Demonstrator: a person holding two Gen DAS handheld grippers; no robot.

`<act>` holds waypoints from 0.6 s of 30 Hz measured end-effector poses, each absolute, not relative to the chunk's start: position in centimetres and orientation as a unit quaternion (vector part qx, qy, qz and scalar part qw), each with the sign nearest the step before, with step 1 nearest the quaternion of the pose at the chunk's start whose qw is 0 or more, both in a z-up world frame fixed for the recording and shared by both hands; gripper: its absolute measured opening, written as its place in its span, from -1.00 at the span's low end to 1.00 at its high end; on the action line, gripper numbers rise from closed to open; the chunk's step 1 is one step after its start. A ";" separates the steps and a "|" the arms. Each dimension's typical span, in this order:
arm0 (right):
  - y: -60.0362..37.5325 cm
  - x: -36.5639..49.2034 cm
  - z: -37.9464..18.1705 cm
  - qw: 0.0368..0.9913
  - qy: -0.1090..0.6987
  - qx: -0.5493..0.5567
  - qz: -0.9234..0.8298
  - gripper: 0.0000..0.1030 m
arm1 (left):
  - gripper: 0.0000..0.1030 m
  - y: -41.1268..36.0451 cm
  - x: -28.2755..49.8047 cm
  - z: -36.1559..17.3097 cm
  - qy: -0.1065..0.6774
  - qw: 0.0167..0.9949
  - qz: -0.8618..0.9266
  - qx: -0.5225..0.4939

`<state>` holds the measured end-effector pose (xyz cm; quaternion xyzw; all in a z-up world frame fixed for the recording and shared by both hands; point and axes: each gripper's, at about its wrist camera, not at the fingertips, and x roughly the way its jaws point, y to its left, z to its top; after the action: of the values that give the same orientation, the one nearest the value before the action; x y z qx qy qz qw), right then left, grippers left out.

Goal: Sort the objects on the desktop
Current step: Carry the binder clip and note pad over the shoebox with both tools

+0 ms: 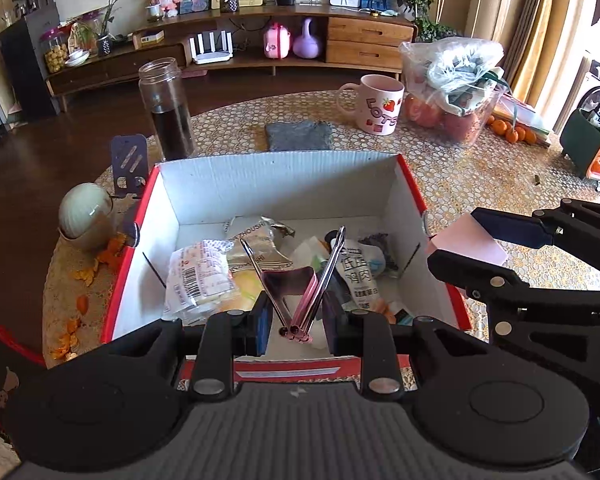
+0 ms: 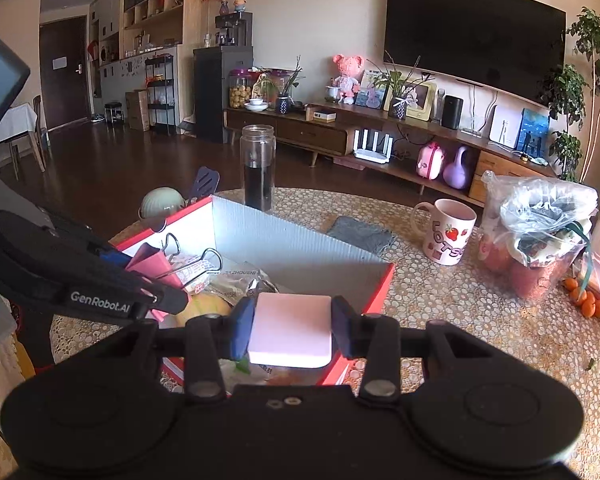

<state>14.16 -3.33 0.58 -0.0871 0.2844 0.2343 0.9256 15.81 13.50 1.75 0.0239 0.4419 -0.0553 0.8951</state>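
My left gripper [image 1: 296,320] is shut on a pink binder clip [image 1: 296,296] and holds it above the open red-and-white cardboard box [image 1: 276,176], which holds snack packets [image 1: 198,276]. The clip also shows in the right wrist view [image 2: 156,260], held over the box [image 2: 300,248]. My right gripper [image 2: 292,326] is shut on a pink sticky-note pad [image 2: 290,330] over the box's right front corner. In the left wrist view the right gripper [image 1: 472,240] and the pad [image 1: 464,242] sit just right of the box wall.
On the patterned table stand a glass jar with dark liquid [image 1: 166,108], a pink mug [image 1: 374,104], a grey cloth [image 1: 298,136], a bag of fruit [image 1: 456,88], a green lidded bowl [image 1: 86,216] and orange peel [image 1: 86,276]. Tangerines [image 2: 592,306] lie far right.
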 end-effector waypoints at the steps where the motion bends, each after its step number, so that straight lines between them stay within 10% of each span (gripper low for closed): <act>1: -3.0 14.5 0.3 0.925 0.287 -0.088 0.234 -0.21 | -0.51 13.9 16.1 1.6 0.444 0.894 -0.051 0.024; 18: 0.1 19.1 -4.3 0.905 0.346 -0.094 0.229 -0.21 | -0.51 17.0 21.6 -2.7 0.478 0.877 -0.026 0.034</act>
<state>19.08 0.06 -4.29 -0.0942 0.3460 0.2287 0.9050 21.62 16.96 -2.73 0.0343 0.4779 -0.0259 0.8774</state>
